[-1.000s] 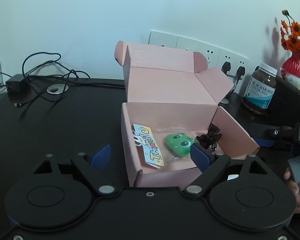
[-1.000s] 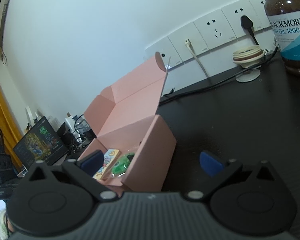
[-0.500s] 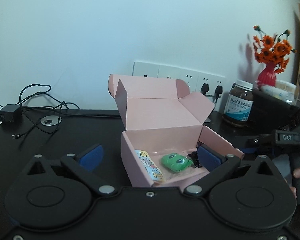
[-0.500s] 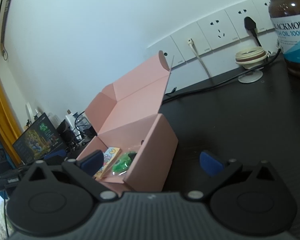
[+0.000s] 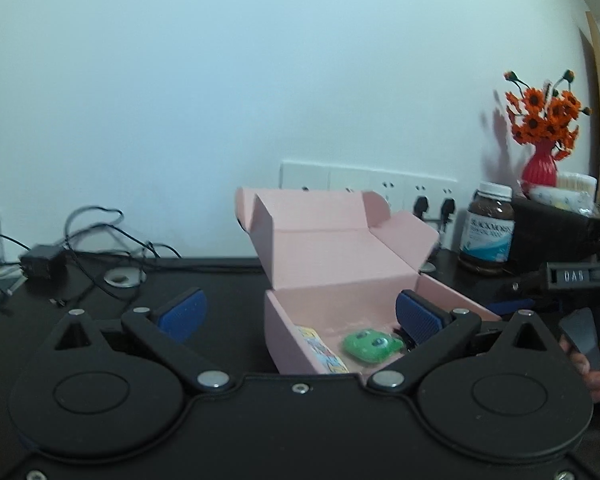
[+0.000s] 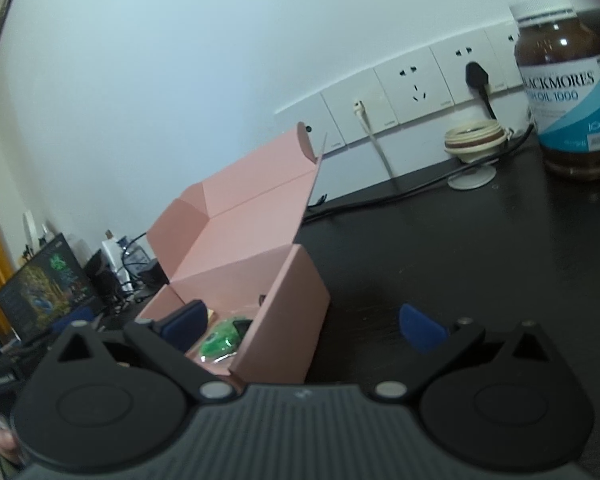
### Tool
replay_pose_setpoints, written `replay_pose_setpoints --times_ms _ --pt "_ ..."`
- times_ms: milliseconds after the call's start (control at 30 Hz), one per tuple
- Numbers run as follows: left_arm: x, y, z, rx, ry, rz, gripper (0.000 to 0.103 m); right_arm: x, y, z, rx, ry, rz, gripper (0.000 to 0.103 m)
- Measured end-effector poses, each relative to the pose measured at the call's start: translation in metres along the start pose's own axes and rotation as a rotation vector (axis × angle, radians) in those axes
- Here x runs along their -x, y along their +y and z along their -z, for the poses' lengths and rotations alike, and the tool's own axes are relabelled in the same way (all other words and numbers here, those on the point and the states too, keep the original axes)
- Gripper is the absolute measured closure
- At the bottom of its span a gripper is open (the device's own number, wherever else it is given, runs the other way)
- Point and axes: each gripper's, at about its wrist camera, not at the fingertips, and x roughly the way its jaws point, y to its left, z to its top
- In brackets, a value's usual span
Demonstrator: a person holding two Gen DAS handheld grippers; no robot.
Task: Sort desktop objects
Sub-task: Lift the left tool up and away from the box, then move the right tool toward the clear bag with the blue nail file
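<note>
An open pink cardboard box (image 5: 340, 256) stands on the black desk with its lid tipped back. Inside lie a green frog toy (image 5: 370, 345), a printed card (image 5: 322, 350) and a dark small item half hidden behind my left gripper's right finger. My left gripper (image 5: 300, 314) hovers just in front of the box, open wide, with nothing pressed between its pads. In the right wrist view the box (image 6: 284, 300) is seen from its right side, with the frog toy (image 6: 218, 342) showing inside. My right gripper (image 6: 305, 324) is open over the box's near corner, holding nothing.
A brown supplement bottle (image 5: 490, 232) (image 6: 568, 92), a red vase of orange flowers (image 5: 540, 160) and a black case (image 5: 552, 232) stand to the right. Wall sockets (image 6: 412, 88) and a coiled cord (image 6: 474, 140) line the back. Cables and an adapter (image 5: 44, 264) lie at the left.
My left gripper has drawn back and tilted up, so the box sits lower and farther in its view, and its jaws have spread wider. The right gripper has stayed almost still.
</note>
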Motion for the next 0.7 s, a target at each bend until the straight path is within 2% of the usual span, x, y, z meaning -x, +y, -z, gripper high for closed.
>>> replay_pose_setpoints --times_ms 133,333,700 --pt "0.002 0.005 -0.003 0.027 -0.006 -0.014 0.000 0.002 0.010 0.002 0.039 -0.013 0.072 0.001" --pt "-0.007 0.013 -0.002 0.053 0.030 -0.060 0.000 0.017 0.037 0.012 0.101 0.012 0.124 0.001" --pt "-0.013 0.003 0.005 -0.028 0.055 -0.093 0.000 0.054 0.122 0.070 0.269 0.054 0.148 0.001"
